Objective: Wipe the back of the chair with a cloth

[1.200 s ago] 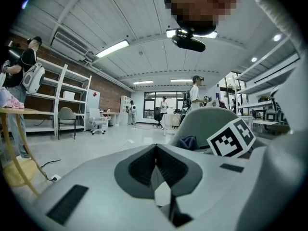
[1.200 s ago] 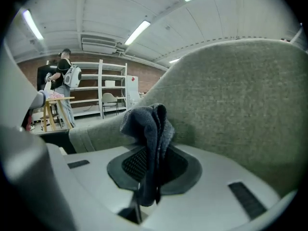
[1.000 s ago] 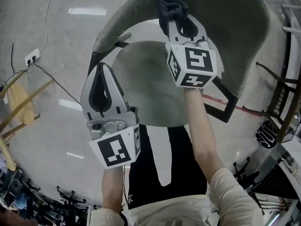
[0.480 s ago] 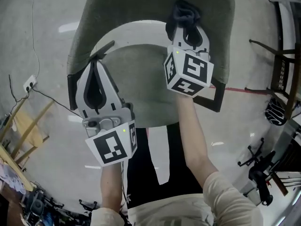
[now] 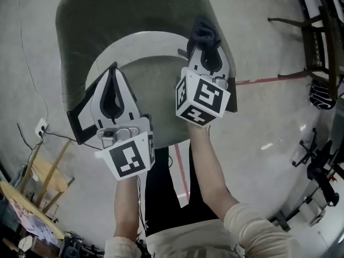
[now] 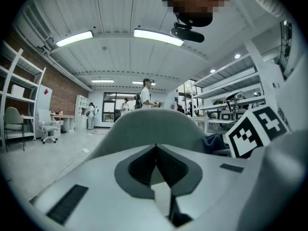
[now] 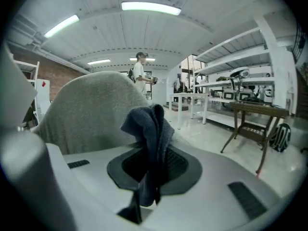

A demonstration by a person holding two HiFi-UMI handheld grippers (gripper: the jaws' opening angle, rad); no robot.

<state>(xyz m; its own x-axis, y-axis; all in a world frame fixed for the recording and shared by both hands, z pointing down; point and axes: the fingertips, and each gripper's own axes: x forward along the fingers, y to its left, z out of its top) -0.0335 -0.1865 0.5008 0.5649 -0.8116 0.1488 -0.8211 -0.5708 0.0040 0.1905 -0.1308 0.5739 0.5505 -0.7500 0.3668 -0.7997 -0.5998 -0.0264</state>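
The chair's grey-green padded back (image 5: 134, 9) curves around the pale seat (image 5: 156, 90). My right gripper (image 5: 203, 42) is shut on a dark blue cloth (image 5: 204, 30), which bunches out past the jaw tips at the right end of the back. In the right gripper view the cloth (image 7: 151, 129) hangs from the closed jaws, with the chair back (image 7: 91, 109) just to its left. My left gripper (image 5: 112, 71) is shut and holds nothing, over the seat's left side by the black armrest frame (image 5: 80, 120). The left gripper view looks over the closed jaws at the chair back (image 6: 149, 129).
A dark wooden frame chair (image 5: 317, 42) stands at the right. A power strip with cable (image 5: 40, 127) lies on the floor at the left, and a red floor line (image 5: 269, 80) runs to the right. A wicker side table (image 7: 255, 124) and shelving (image 7: 231, 57) stand beyond. A person (image 7: 140, 76) stands far off.
The right gripper has carried the cloth along the chair back from its middle toward its right end. The left gripper stays shut by the left armrest. The head view has swung.
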